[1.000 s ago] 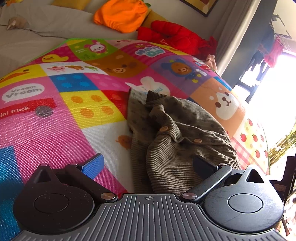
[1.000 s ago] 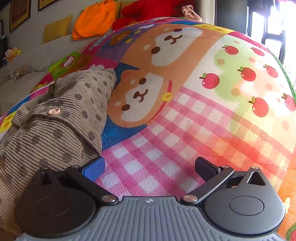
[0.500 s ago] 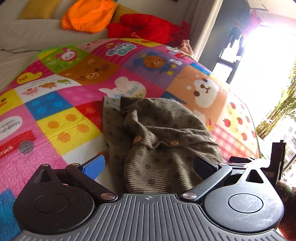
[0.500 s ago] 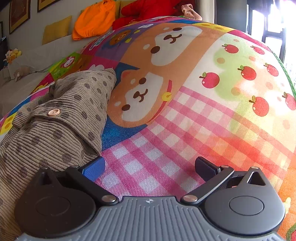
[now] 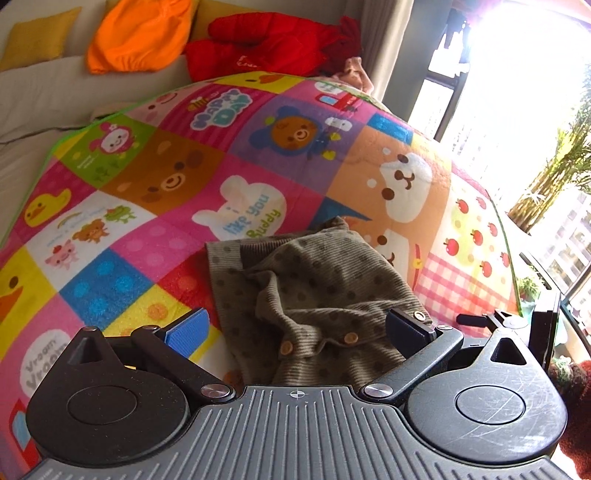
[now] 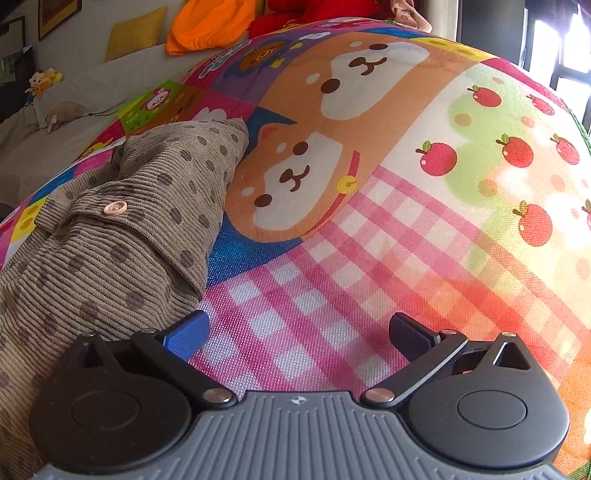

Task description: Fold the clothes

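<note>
A brown ribbed garment (image 5: 314, 291) with dark dots and small round buttons lies crumpled on a colourful cartoon play mat (image 5: 159, 177). My left gripper (image 5: 295, 328) hovers over the garment's near edge, open, with nothing between its fingers. In the right wrist view the same garment (image 6: 110, 229) lies at the left. My right gripper (image 6: 297, 330) is open above the pink checked part of the mat (image 6: 369, 258), its blue-padded fingertip (image 6: 186, 332) just beside the garment's hem. The right gripper's body (image 5: 517, 325) shows at the far right of the left wrist view.
An orange cloth (image 5: 140, 35) and a red plush toy (image 5: 266, 40) lie on the beige sofa (image 5: 44, 96) behind the mat. A yellow cushion (image 6: 135, 31) and small plush toys (image 6: 44, 79) sit further left. A bright window (image 5: 517, 92) is on the right.
My left gripper has pulled back and turned right, so the garment looks smaller and more of the mat shows. The right gripper has barely moved.
</note>
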A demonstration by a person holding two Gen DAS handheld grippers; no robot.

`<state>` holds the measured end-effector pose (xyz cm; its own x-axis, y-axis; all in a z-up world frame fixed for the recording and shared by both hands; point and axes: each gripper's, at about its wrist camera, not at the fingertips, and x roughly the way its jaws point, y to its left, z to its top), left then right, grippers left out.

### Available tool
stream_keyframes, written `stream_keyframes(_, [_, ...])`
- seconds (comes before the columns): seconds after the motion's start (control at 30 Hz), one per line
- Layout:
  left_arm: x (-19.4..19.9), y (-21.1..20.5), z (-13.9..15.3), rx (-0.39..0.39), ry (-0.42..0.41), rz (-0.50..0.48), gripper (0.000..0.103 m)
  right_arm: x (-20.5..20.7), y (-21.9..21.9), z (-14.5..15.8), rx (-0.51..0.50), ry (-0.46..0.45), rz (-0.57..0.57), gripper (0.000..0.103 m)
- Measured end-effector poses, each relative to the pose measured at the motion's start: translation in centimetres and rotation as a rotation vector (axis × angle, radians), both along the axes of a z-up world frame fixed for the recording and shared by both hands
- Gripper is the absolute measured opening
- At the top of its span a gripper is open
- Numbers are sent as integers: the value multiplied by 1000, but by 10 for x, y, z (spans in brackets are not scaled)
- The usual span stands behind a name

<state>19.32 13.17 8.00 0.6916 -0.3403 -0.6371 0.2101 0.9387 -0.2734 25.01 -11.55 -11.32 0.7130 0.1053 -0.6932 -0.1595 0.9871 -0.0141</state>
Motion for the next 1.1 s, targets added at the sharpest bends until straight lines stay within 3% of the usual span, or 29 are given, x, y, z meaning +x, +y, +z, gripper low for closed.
stream_keyframes(0.17, [8, 20, -8, -131, 78, -33, 103, 3, -2, 2, 7, 18, 18, 103])
stream_keyframes(0.27, [24, 30, 2, -275, 48, -57, 103, 6, -1, 3, 6, 33, 18, 103])
stream_keyframes(0.37, [41, 20, 11, -331, -29, -84, 103, 5, 1, 7, -5, 38, 33, 103])
stream_keyframes(0.53, [68, -28, -15, -352, -58, -142, 103, -18, 13, 41, 18, -130, 96, 103])
stream_keyframes(0.63, [81, -55, -46, -342, -41, -161, 103, -25, 28, 60, 83, -186, 164, 103])
stream_keyframes(0.8, [95, -74, -104, -247, 138, -93, 103, -12, 58, 28, -82, -72, 203, 103])
stream_keyframes(0.93, [75, -73, -114, -86, 90, -136, 103, -2, 34, 24, 62, -25, 195, 103])
stream_keyframes(1.1, [68, -58, -113, -83, 96, -128, 103, 11, 20, 54, 135, -86, 196, 103])
